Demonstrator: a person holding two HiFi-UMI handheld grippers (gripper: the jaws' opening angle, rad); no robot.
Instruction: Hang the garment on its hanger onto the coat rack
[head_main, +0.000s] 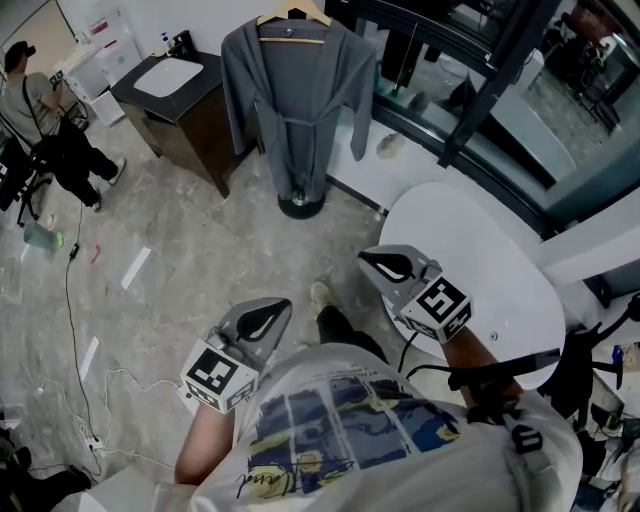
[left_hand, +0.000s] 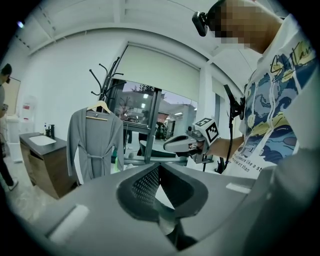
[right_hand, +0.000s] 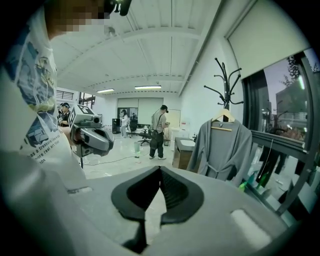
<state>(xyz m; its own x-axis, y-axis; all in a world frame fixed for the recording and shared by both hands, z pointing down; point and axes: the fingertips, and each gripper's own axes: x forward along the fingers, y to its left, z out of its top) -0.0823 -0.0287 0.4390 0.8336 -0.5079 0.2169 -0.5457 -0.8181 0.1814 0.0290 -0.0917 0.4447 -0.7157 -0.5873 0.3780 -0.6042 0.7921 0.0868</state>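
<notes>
Head view: the robe (head_main: 295, 100) hangs by its hanger (head_main: 292, 18) on the rack (head_main: 302, 207), well ahead of the left gripper (head_main: 280, 308) and right gripper (head_main: 370, 260).
Left gripper view: fingers pressed together, empty; the robe is beyond them, to the left.
Right gripper view: fingers pressed together, empty; the robe is beyond them, to the right.

Open floor (head_main: 200, 260) toward coat rack (head_main: 300, 207), white table (head_main: 470, 235) crowding right (cabinet (head_main: 190, 135) left)

Right gripper (right_hand: 159, 171) jaws together, empty; grey robe (right_hand: 220, 150) on hanger (right_hand: 223, 120) on coat rack (right_hand: 225, 82) beyond
</notes>
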